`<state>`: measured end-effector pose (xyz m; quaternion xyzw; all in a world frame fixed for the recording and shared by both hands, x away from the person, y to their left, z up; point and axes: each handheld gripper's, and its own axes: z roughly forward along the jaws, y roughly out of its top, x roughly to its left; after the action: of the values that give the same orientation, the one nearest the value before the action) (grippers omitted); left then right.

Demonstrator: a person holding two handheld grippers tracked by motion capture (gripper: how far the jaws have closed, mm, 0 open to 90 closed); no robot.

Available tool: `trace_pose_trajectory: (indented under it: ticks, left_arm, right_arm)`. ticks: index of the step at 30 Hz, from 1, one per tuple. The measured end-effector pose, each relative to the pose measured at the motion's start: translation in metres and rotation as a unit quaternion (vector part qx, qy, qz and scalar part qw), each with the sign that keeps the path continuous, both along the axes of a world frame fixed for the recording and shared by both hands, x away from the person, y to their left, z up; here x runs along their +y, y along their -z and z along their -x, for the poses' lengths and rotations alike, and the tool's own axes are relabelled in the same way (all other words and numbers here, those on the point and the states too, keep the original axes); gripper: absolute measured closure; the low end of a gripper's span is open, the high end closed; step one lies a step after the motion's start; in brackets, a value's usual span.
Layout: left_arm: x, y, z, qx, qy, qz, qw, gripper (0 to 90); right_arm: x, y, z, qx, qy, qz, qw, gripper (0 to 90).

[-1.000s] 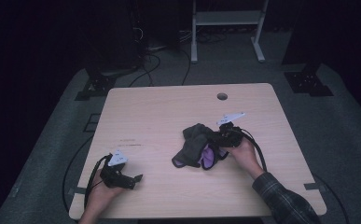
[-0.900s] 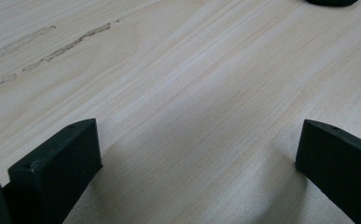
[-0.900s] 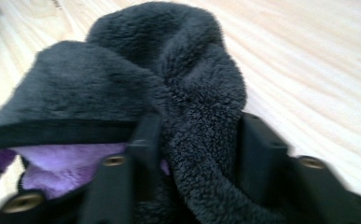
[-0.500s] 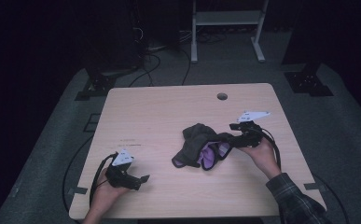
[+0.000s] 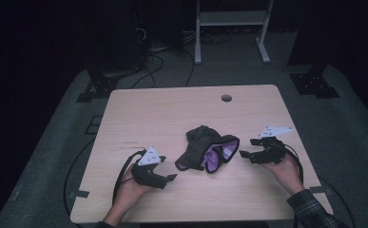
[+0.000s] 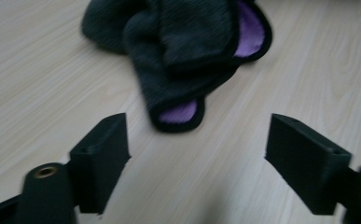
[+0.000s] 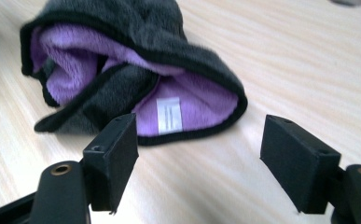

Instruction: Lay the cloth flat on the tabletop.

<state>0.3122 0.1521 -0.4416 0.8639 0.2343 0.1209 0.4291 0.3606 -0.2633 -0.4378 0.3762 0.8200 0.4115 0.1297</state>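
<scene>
Both tongs stand empty on my screens: left gripper [image 5: 171, 177], jaws apart and just narrowing with nothing between them, sits near the crumpled cloth [image 5: 205, 148] at mid-table [image 5: 172, 109]; right gripper [image 5: 246, 155], jaws spread, faces its purple lining.

dark grey cloth [image 5: 205, 147] with purple lining, black edging, white label; pale wood table [image 5: 172, 109].

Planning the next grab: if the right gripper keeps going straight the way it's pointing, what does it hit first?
Most likely the cloth. The right gripper stands open and empty, aimed at the cloth's purple-lined edge with the white label, bare table between. Depth is hard to judge.
</scene>
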Motion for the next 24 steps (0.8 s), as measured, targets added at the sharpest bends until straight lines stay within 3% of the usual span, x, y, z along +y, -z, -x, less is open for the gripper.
trace_pose_trajectory:
  ticks: [5,12,15,18,24]
  left_arm:
    - [-0.025,-0.001,-0.004,-0.002,0.024,0.005,0.9997,29.7]
    - [-0.054,0.000,-0.011,-0.017,0.046,-0.004,0.9988,34.5]
    - [-0.065,0.002,-0.017,-0.021,0.048,-0.026,0.9983,34.5]
    - [-0.073,0.005,-0.025,-0.019,0.044,-0.029,0.9984,34.7]
    - [-0.090,0.015,-0.037,-0.022,0.036,-0.060,0.9973,34.7]
  right_arm:
    - [-0.005,0.006,0.005,0.011,0.002,0.003,0.9999,26.4]
    - [-0.004,0.008,0.006,0.015,0.000,0.002,0.9999,26.6]
    - [-0.001,0.008,0.006,0.016,-0.004,0.005,0.9999,26.6]
    - [0.001,0.009,0.006,0.015,-0.007,0.007,0.9998,26.6]
    - [0.001,0.009,0.006,0.015,-0.010,0.009,0.9998,26.6]
